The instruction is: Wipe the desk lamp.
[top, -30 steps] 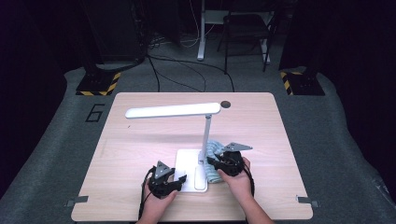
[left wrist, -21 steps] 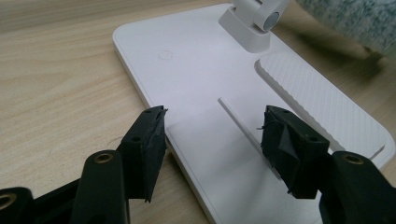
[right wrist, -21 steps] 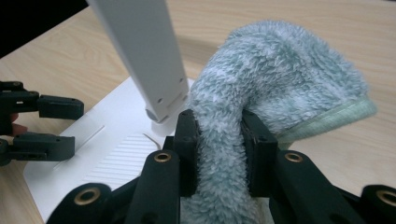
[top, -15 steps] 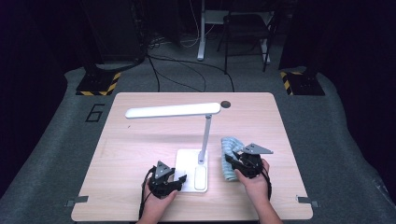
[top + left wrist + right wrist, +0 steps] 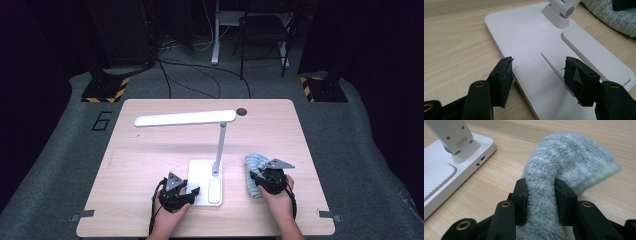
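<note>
The right gripper rises from the bottom edge, its two black jaws on either side of a fluffy grey-green cloth. The jaws have just been opening, and the cloth still sits between them, its pile touching both inner faces. Beyond the jaws the cloth bends and spreads out to the right over the light wooden surface. At the left lies the white lamp base, with the foot of its arm hinged on top.

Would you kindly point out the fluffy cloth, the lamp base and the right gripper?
fluffy cloth [image 5: 574,157]: right gripper view, its far end.
lamp base [image 5: 529,40]: left gripper view, its smooth top.
right gripper [image 5: 540,195]: right gripper view, between its fingertips.
</note>
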{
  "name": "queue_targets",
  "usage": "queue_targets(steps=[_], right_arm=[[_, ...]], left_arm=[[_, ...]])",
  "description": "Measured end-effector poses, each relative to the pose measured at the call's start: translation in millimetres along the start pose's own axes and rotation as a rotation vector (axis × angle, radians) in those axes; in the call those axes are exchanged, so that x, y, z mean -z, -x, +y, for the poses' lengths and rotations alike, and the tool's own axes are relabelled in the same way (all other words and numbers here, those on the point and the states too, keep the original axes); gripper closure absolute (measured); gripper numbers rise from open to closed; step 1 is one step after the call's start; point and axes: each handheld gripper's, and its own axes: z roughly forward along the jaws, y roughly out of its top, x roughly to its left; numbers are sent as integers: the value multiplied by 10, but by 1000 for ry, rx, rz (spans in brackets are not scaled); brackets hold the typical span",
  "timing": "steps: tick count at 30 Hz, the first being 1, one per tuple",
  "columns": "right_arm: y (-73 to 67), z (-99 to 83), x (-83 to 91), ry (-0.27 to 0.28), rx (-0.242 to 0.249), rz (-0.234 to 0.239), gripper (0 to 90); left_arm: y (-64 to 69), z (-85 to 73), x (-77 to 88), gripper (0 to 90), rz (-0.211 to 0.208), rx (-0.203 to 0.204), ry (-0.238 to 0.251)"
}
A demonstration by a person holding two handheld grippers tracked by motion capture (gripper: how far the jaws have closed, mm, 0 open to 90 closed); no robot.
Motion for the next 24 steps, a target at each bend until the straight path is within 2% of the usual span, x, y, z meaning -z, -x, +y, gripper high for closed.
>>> queue_targets(steps=[5, 10, 15, 19, 21, 22, 23, 24], right_arm=[[-23, 2, -25, 4, 16, -5, 609], [-32, 5, 15, 20, -9, 4, 542], [-41, 27, 78, 70, -9, 3, 498], [-37, 14, 146, 89, -19, 16, 467], [-29, 5, 179, 111, -15, 19, 433], [-41, 1, 195, 120, -31, 25, 424], [-44, -4, 210, 127, -25, 21, 423], [-48, -7, 223, 132, -20, 24, 420]], left_arm=[[-2, 0, -2, 400, -1, 5, 1], [-19, 4, -2, 397, -13, 19, -6], [-24, 3, -12, 394, -14, 37, -1], [-40, 11, -4, 392, -16, 16, -18], [-45, 12, -9, 389, -21, 17, -16], [-39, 12, -19, 387, -21, 29, -4], [-49, 14, -13, 383, -26, 12, -17], [-36, 14, -21, 381, -22, 29, -5]])
